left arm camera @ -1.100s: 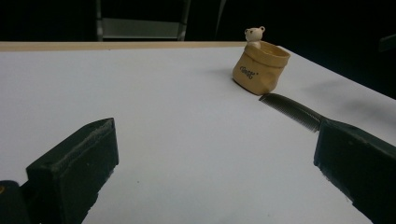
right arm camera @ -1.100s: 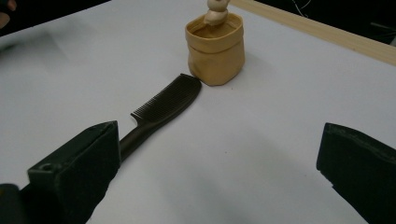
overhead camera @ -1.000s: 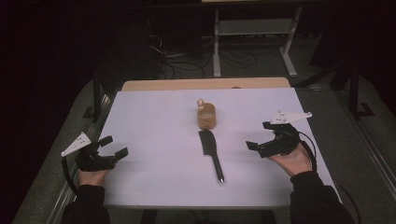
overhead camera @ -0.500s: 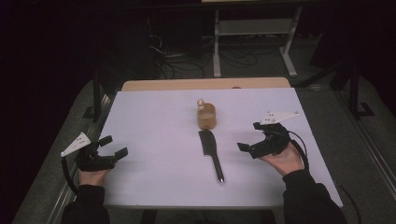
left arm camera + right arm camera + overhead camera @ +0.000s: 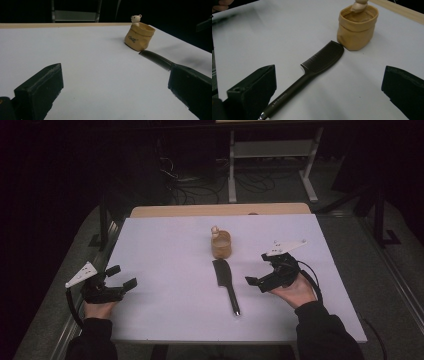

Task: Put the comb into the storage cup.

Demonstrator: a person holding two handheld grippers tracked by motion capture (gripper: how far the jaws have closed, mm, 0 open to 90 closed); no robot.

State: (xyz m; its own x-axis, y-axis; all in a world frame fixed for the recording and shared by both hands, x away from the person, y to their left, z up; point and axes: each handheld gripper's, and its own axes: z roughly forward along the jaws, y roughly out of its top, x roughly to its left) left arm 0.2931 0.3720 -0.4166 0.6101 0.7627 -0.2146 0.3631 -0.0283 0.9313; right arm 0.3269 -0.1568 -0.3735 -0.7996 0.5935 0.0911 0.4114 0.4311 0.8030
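A black comb (image 5: 226, 284) lies lengthwise on the white table (image 5: 165, 250), its toothed end touching a small tan pouch (image 5: 221, 245) with a little bear figure on its rim. The right gripper view has the comb (image 5: 312, 70) running toward the pouch (image 5: 357, 27). My right gripper (image 5: 259, 270) is open, just right of the comb, jaws pointing at it. My left gripper (image 5: 120, 276) rests open near the table's left edge. In the left gripper view the pouch (image 5: 139, 37) and the comb's teeth (image 5: 156, 59) sit far ahead.
A wooden strip (image 5: 220, 210) borders the table's far edge. Behind it on the dark floor stand a metal frame (image 5: 270, 155) and tangled cables (image 5: 200, 185). Dark rails flank the table on both sides.
My right gripper has moved left, from the table's right part toward the comb. The left gripper, the comb and the pouch have not moved.
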